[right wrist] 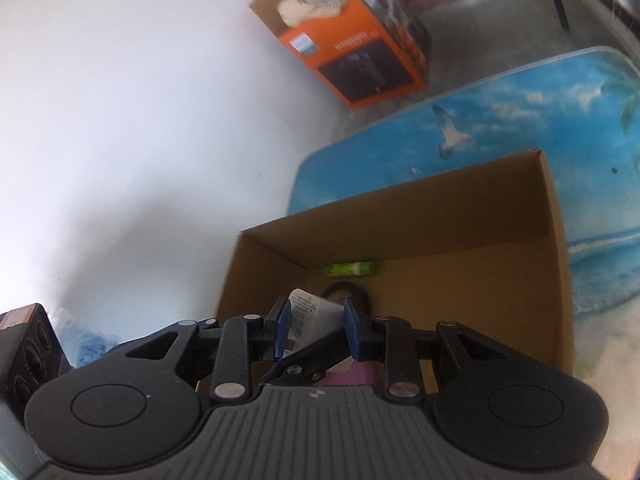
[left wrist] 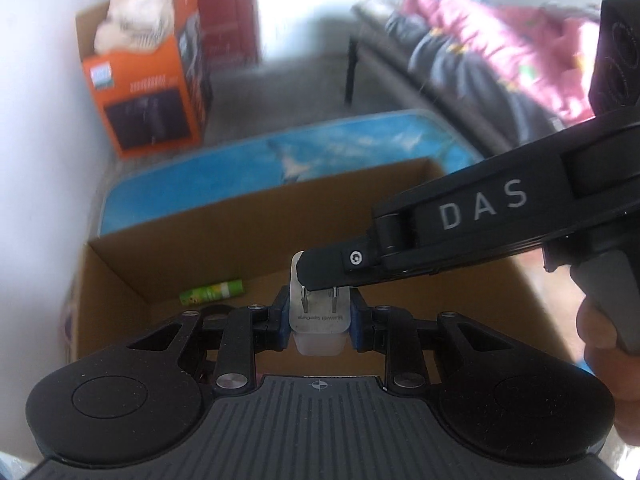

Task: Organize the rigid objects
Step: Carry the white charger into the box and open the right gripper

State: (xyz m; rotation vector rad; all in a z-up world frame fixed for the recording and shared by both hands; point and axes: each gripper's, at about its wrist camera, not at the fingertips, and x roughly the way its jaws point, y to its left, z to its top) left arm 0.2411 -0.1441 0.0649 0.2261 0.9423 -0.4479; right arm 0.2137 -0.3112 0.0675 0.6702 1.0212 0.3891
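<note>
My left claw (left wrist: pixel 320 316) pinched a white plug-in charger (left wrist: pixel 319 312) between its blue pads, the two metal prongs facing up toward my camera and grey print readable on its face. My right claw (right wrist: pixel 316 330) was clamped on the same charger (right wrist: pixel 312 312) from the 3 o'clock side; in the left wrist view its black finger (left wrist: pixel 324 270) lay across the charger's top edge, just above the prongs, and a hand (left wrist: pixel 608 344) gripped its handle at the frame's right edge. In the right wrist view the charger's printed white label sat tilted between my blue pads, with the left claw's finger crossing beneath it.

Both claws hung above an open cardboard box (left wrist: pixel 256 224). On its floor, toward 10 o'clock from the charger, lay a small green tube (left wrist: pixel 212 294) on its side close to the far wall. A dark round shape and something pink showed lower in the box; I could not tell what they were.

Beyond the box, the desk (right wrist: pixel 520 120) carried a blue beach print with a seagull. Farther at 11 o'clock, an orange carton (left wrist: pixel 148 80) stood against the white wall with pale fabric inside. At 2 o'clock, blurred dark and pink cloth lay heaped on a couch (left wrist: pixel 480 52).
</note>
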